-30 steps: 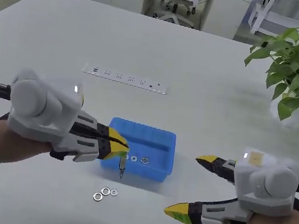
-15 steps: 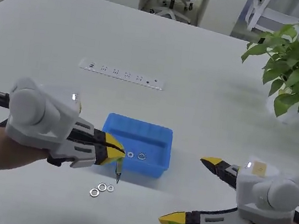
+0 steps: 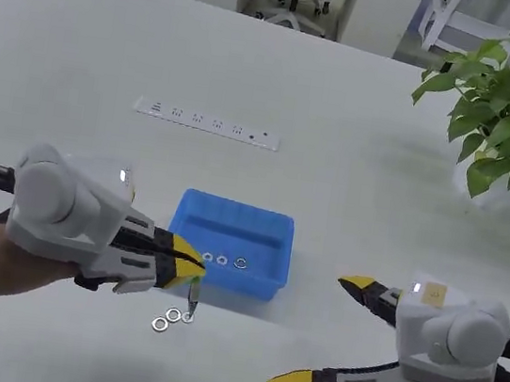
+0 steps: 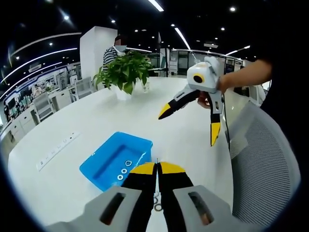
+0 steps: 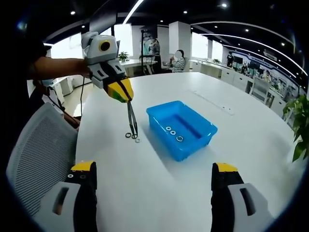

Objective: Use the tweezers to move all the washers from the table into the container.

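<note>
Left hand-held gripper (image 3: pixel 191 272): jaws closed on the upper end of the tweezers (image 3: pixel 192 298), which hang tip-down over the desk (image 3: pixel 355 158).
Right hand-held gripper (image 3: pixel 319 333): jaws spread wide and holding nothing, well apart from the work.
Tweezer tips: at the loose group of washers, by the rightmost one; whether they touch it cannot be told.
Washers on desk (image 3: pixel 173 317): three, lying close together just in front of the container's near wall.
Container (image 3: pixel 233 212): blue tray, with three washers (image 3: pixel 223 262) on its floor.
Task state (judged): about half done; three washers are left to move.
Risk, pinch: the washers are flat and thin, so tips closing on a rim may slide off and flick the washer across the desk.
Risk, crowding: tips lowered between neighbouring washers could push one aside or catch two at once.
Risk, carry: a weak hold could drop the washer while it is lifted over the near wall.
Risk, tool: tweezers held only by their upper end may twist in the jaws under sideways load.
</note>
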Tool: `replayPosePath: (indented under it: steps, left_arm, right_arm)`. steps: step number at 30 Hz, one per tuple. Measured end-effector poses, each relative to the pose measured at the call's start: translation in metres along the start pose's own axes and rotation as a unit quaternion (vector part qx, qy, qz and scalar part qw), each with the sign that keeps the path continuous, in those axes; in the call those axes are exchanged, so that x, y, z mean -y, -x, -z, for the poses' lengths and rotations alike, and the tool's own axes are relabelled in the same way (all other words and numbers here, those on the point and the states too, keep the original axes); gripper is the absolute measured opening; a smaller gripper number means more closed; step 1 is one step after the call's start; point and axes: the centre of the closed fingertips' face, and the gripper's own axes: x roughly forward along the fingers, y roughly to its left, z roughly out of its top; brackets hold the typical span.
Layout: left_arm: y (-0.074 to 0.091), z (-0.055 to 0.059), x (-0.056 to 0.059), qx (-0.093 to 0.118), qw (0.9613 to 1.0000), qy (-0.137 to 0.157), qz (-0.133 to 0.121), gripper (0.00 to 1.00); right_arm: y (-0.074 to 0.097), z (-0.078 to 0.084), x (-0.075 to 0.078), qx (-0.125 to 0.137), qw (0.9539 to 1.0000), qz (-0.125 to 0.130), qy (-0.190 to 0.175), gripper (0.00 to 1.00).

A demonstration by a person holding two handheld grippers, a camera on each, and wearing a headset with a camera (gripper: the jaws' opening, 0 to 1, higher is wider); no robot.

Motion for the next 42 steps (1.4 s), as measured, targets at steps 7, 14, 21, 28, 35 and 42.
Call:
replayPosePath:
  steps: [7, 14, 21, 28, 35, 42]
  left_arm:
    - [-0.003, 0.006, 0.001, -0.004, 1.0000, 0.002, 0.003, 0.05]
    - [-0.005, 0.009, 0.001, -0.006, 1.0000, 0.004, 0.004, 0.05]
    - [-0.007, 0.012, 0.001, -0.005, 1.0000, 0.005, 0.005, 0.05]
    - [-0.008, 0.012, 0.000, -0.001, 0.9999, 0.008, 0.007, 0.05]
    - [-0.007, 0.013, 0.002, -0.003, 0.9999, 0.003, 0.016, 0.05]
    - [-0.007, 0.015, 0.002, -0.007, 0.9996, -0.003, 0.026, 0.05]
  right_arm:
    - [0.000, 0.001, -0.001, -0.002, 1.0000, -0.001, -0.001, 0.99]
    - [-0.001, 0.001, -0.002, -0.003, 1.0000, -0.003, 0.000, 0.99]
    - [-0.002, 0.002, -0.003, -0.005, 1.0000, -0.005, -0.001, 0.98]
    - [-0.004, 0.002, -0.003, -0.006, 0.9999, -0.009, 0.002, 0.97]
    - [-0.008, -0.007, -0.007, 0.010, 0.9992, -0.027, 0.028, 0.88]
    - [-0.018, -0.013, -0.014, 0.011, 0.9956, -0.061, 0.071, 0.75]
